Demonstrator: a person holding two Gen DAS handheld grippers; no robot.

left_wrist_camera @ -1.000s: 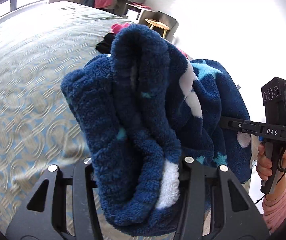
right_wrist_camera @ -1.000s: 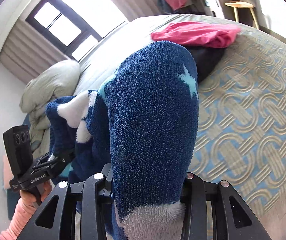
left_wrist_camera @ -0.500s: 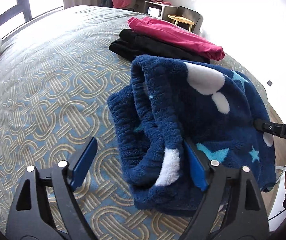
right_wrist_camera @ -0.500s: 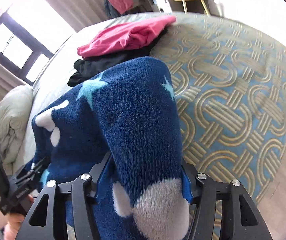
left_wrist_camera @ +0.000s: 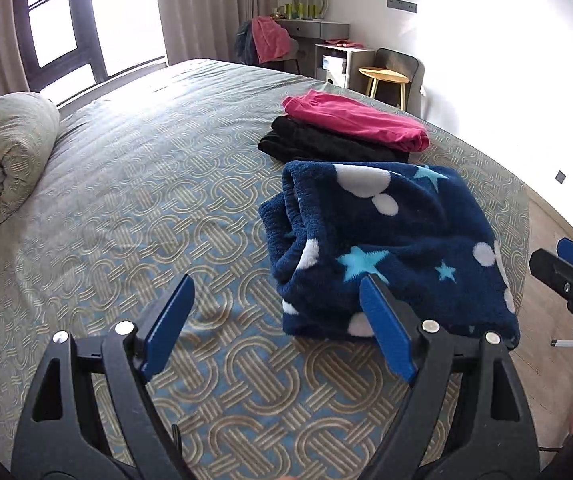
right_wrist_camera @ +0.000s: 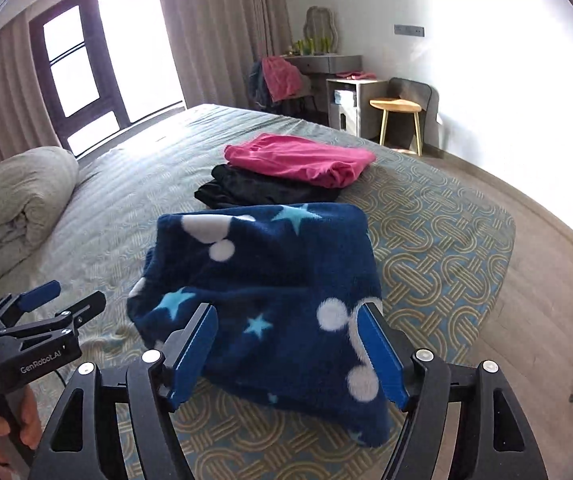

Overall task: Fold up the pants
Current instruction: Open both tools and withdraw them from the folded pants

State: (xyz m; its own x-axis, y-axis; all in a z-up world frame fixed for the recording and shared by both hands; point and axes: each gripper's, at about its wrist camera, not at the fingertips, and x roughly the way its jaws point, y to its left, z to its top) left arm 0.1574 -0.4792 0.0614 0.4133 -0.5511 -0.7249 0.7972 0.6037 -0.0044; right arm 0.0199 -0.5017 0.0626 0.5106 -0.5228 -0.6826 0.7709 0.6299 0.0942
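The navy fleece pants (left_wrist_camera: 386, 240) with white dots and light blue stars lie folded on the patterned bed cover (left_wrist_camera: 146, 220). My left gripper (left_wrist_camera: 276, 292) hovers above their near left corner. It is open, with only bed cover between its blue pads. My right gripper (right_wrist_camera: 288, 316) hangs over the near edge of the pants (right_wrist_camera: 270, 272). Its jaws are opening, and the fabric lies between the pads, which do not press on it. Each gripper shows in the other's view: the left gripper (right_wrist_camera: 46, 308) at the left edge, the right gripper (left_wrist_camera: 566, 264) at the right edge.
A pink folded garment (left_wrist_camera: 350, 120) lies on a black one (left_wrist_camera: 318, 146) just beyond the pants. A rolled duvet (left_wrist_camera: 2, 148) sits at the far left of the bed. The bed's edge and wooden floor (right_wrist_camera: 546, 280) are to the right, and a yellow stool (right_wrist_camera: 394, 106) stands by the wall.
Both grippers held the pants up a second ago. They have let go and drawn back and up, and the pants now lie folded on the bed.
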